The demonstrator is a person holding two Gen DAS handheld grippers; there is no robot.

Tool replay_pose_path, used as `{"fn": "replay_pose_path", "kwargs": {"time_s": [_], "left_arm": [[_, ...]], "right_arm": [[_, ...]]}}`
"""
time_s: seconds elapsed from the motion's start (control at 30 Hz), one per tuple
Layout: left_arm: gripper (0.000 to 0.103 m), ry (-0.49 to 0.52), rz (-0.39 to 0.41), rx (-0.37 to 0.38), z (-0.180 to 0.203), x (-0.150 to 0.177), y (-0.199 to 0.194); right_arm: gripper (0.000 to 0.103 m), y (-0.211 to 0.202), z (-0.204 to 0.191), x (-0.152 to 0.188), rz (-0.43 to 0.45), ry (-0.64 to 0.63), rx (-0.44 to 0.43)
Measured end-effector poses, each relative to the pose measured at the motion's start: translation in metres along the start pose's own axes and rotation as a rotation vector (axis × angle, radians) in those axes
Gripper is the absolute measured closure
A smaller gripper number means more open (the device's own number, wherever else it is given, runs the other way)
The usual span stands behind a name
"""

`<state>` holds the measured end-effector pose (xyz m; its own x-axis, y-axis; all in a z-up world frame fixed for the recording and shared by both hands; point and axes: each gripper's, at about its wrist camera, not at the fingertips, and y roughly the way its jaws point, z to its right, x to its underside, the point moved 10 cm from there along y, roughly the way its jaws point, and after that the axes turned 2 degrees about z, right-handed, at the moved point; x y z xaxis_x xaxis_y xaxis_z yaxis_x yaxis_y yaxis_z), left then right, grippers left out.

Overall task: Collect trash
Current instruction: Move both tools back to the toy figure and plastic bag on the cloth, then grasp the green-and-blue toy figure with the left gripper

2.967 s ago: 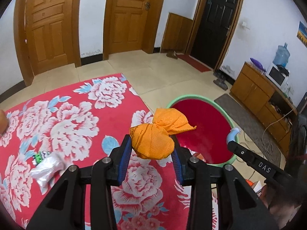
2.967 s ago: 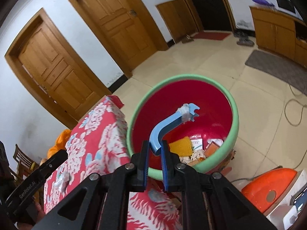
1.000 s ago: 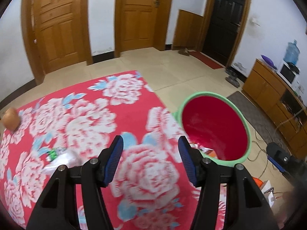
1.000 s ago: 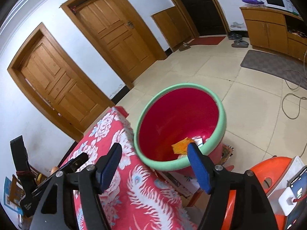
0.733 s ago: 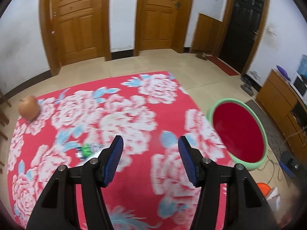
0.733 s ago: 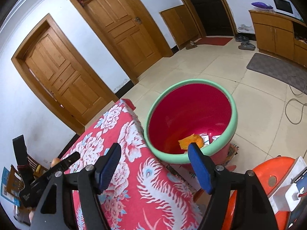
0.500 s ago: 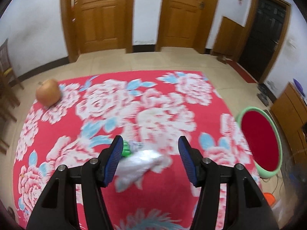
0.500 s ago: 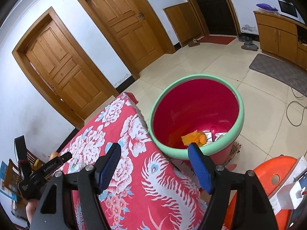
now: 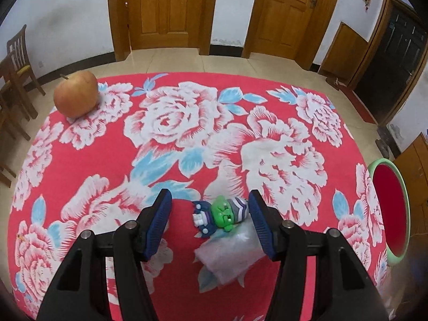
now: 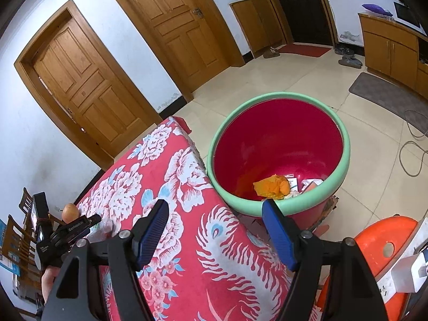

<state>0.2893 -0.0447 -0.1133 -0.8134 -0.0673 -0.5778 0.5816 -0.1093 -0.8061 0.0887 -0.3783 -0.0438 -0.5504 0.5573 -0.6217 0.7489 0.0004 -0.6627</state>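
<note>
A clear plastic bag (image 9: 231, 251) with a small green and purple toy figure (image 9: 224, 212) at its top lies on the red floral tablecloth (image 9: 171, 123). My left gripper (image 9: 210, 214) hangs just above it, open, with the figure between the blue pads and closer to the right one. My right gripper (image 10: 214, 214) is open and empty over the table's corner, in front of the red bin with a green rim (image 10: 345, 139). An orange wrapper (image 10: 272, 187) and paper scraps lie inside the bin. The left gripper (image 10: 69, 230) also shows far left in the right wrist view.
An apple (image 9: 76, 93) rests at the far left corner of the table. The bin (image 9: 381, 161) stands off the table's right edge. An orange stool (image 10: 379, 243) holding a white device is beside the bin. Wooden chairs (image 9: 16, 72) stand left of the table.
Both grippers let go of their trash into the bin and opened. The left gripper then swung left across the table and sank over the bag with the toy. The right gripper drifted slightly.
</note>
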Motion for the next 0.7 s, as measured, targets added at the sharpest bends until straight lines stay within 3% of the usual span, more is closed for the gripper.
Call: {"fn": "replay_pose_path", "kwargs": {"time_s": [0.33,0.43,0.7], "left_arm": [[0.041,0.082,0.005,-0.003,0.018,0.009,0.009],[0.053,0.105,0.023,-0.015,0.019,0.008,0.01],[0.053,0.081,0.042,0.03,0.018,0.006,-0.002]], "right_arm": [[0.028,0.006,0.007,0.002,-0.015,0.015,0.0],[0.028,0.006,0.009,0.003,-0.019,0.019,-0.003],[0.028,0.005,0.009,0.003,-0.012,0.018,-0.004]]}}
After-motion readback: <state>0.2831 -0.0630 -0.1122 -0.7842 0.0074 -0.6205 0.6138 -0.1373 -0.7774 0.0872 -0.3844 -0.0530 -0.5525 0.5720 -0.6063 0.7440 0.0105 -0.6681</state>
